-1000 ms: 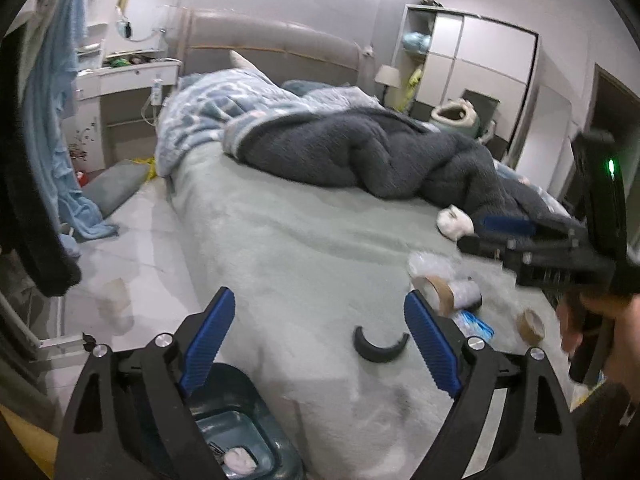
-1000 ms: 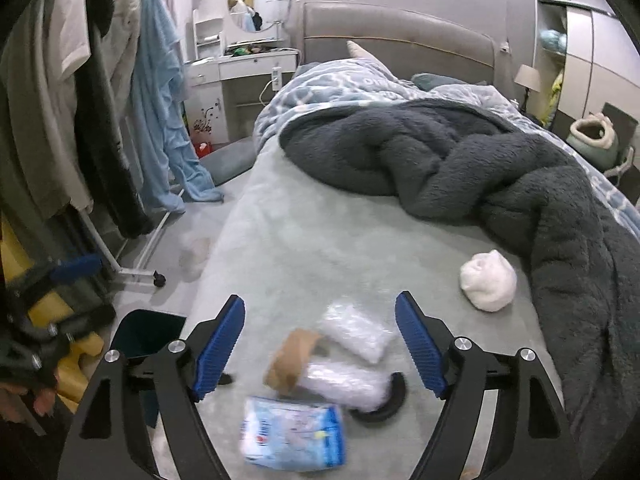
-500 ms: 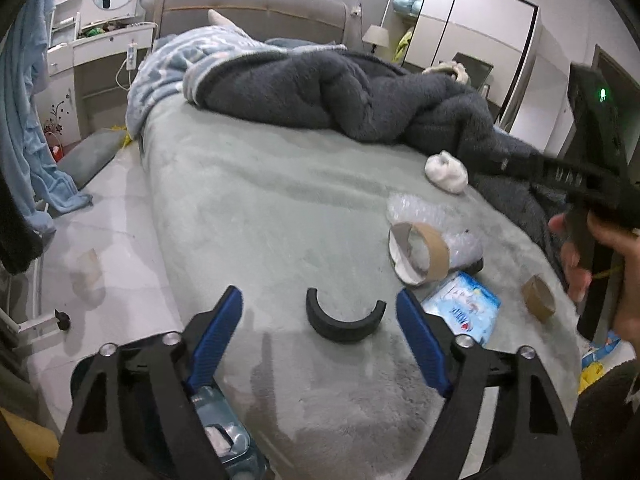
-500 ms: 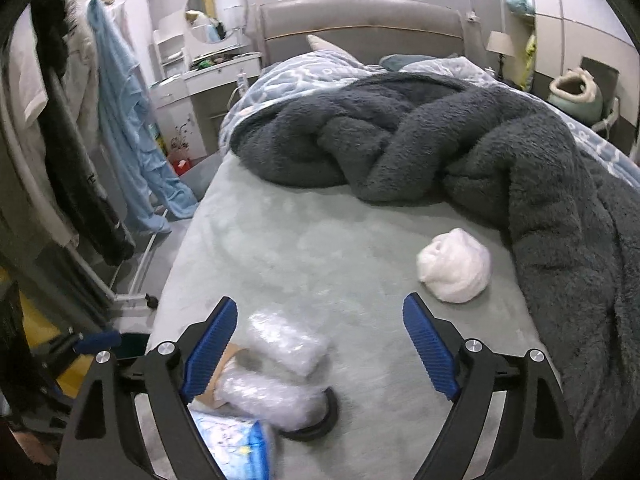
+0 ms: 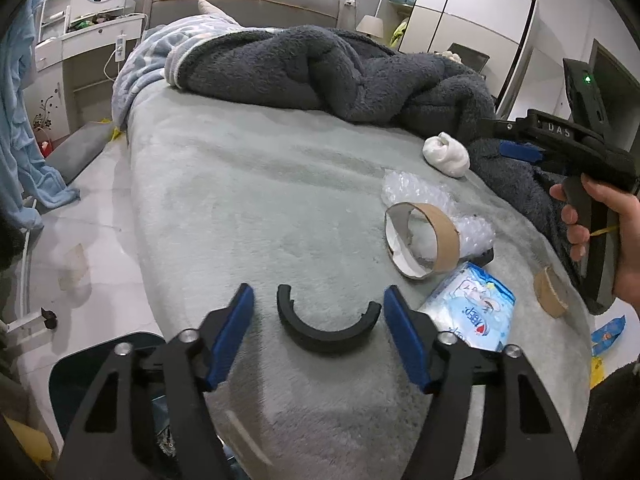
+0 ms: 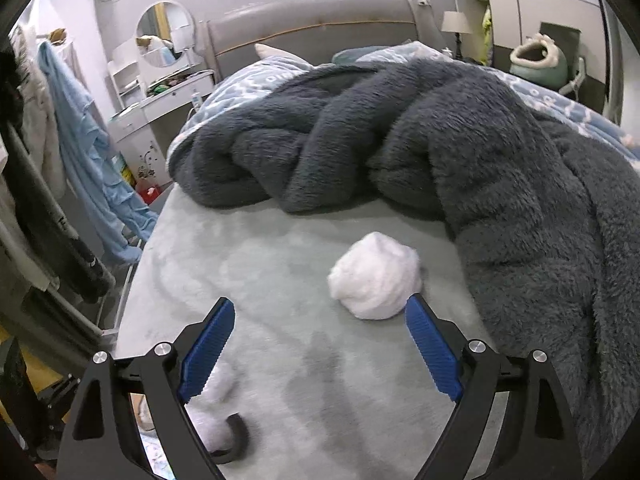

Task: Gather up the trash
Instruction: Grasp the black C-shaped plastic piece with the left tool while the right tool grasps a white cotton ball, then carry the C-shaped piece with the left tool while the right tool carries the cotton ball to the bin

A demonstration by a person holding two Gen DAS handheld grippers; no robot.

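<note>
While the left gripper [image 5: 318, 312] is hanging over the near edge of the bed [image 5: 248, 184] with its jaws spread wide, a black half-ring [image 5: 326, 330] is lying on the cover between its blue pads [image 5: 230, 334], touching neither. At 2 o'clock from the half-ring a cardboard ring [image 5: 422, 240] is standing on edge against crumpled bubble wrap [image 5: 416, 192], and just beside it at 3 o'clock a blue tissue pack [image 5: 472, 308] is lying flat. A smaller cardboard roll [image 5: 550, 292] is sitting at 3 o'clock from the pack, near the bed's edge. Farther up, at 1 o'clock, a white wad [image 5: 446, 154] is resting at the foot of the dark blanket [image 5: 320, 68]. A dark bin [image 5: 84, 372] is showing at 8 o'clock, beside the bed and partly behind the left finger.

Held in the hand [image 5: 600, 232] at the right of the left view, the right gripper [image 6: 316, 344] is also gaping, gripping nothing. In its own view the wad [image 6: 376, 276] is lying at 1 o'clock, just beside the right pad [image 6: 432, 352]; whether they are touching is unclear. Bubble wrap [image 6: 212, 412] and a black ring [image 6: 236, 436] are peeking out at 7 o'clock behind the left finger. Clothes [image 6: 88, 160] are hanging at 9 o'clock.
</note>
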